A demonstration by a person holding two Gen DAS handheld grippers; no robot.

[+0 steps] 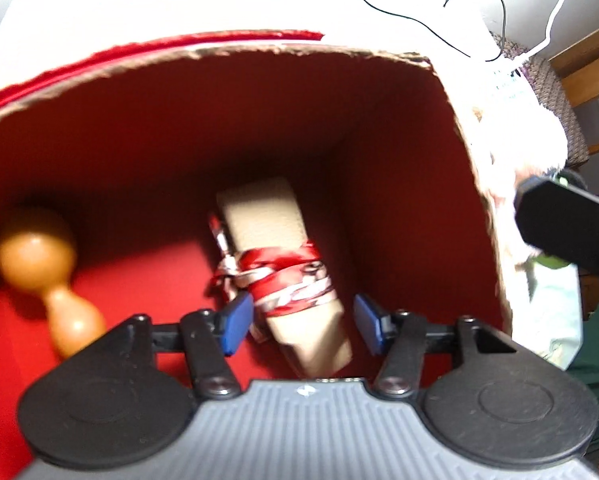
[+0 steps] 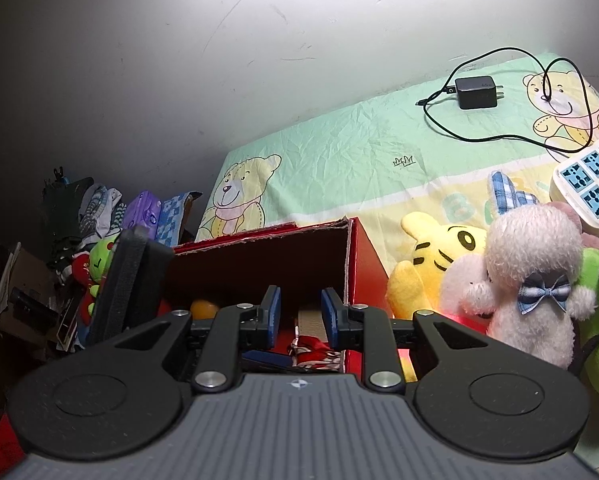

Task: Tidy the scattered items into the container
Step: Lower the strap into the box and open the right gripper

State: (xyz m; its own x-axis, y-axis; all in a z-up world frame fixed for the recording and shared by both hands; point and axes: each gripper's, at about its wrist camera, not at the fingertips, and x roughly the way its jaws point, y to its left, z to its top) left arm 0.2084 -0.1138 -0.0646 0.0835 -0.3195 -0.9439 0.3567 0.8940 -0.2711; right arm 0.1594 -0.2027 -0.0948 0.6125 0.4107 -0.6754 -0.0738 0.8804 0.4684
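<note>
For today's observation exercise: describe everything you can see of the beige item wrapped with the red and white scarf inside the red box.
The beige item looks like a leather-textured pouch or folded bag, oblong with rounded ends. A red and white patterned scarf is knotted around its middle. It lies slanted on the floor of the red cardboard box, near the far right corner. The left gripper hangs over its near end, blue pads either side with a gap on the right, so it looks released. A wooden gourd-shaped object lies apart, to its left.

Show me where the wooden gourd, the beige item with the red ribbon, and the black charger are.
wooden gourd (image 1: 35, 254): left wrist view, on its round bulb.
beige item (image 1: 259, 216): left wrist view, on its bare upper part.
black charger (image 2: 475, 92): right wrist view, on its body.
</note>
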